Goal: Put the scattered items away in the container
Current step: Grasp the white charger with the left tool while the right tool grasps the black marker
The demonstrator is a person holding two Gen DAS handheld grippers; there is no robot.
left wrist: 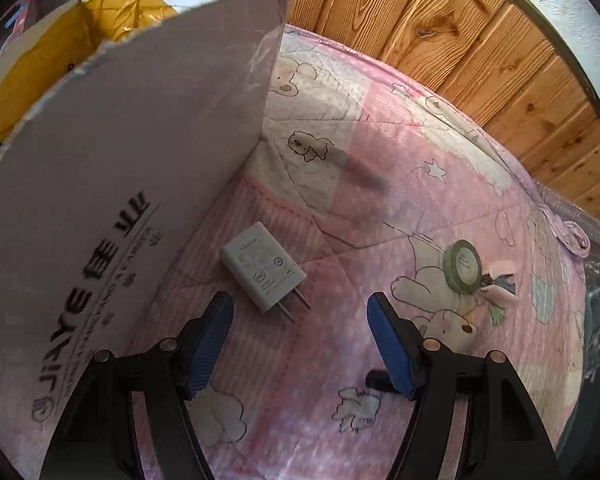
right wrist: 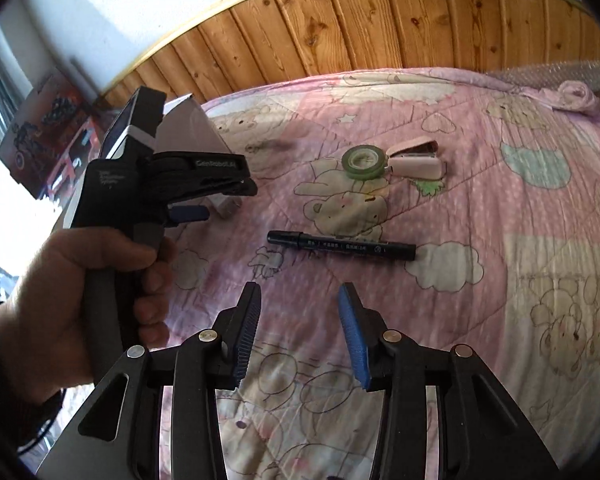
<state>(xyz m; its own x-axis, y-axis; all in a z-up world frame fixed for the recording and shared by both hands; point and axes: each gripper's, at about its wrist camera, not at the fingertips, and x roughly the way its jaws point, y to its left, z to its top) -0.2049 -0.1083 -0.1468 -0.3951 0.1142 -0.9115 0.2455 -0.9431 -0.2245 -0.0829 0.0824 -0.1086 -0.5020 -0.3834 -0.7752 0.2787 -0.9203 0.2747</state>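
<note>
Pink quilted bedding (right wrist: 440, 208) with cartoon bears covers the bed, and close above it both hand-held grippers are spread wide and empty: the left hand-held gripper (left wrist: 300, 312) hovers just before a white charger plug (left wrist: 263, 267), and the right hand-held gripper (right wrist: 298, 304) points at a black marker (right wrist: 341, 245). Farther on lie a green tape roll (right wrist: 363, 162) and, touching it, a pink stapler (right wrist: 416, 160), while a white cardboard box (left wrist: 112, 184) stands just beside the charger plug, and wooden wall panels (right wrist: 340, 28) rise behind the bed.
</note>
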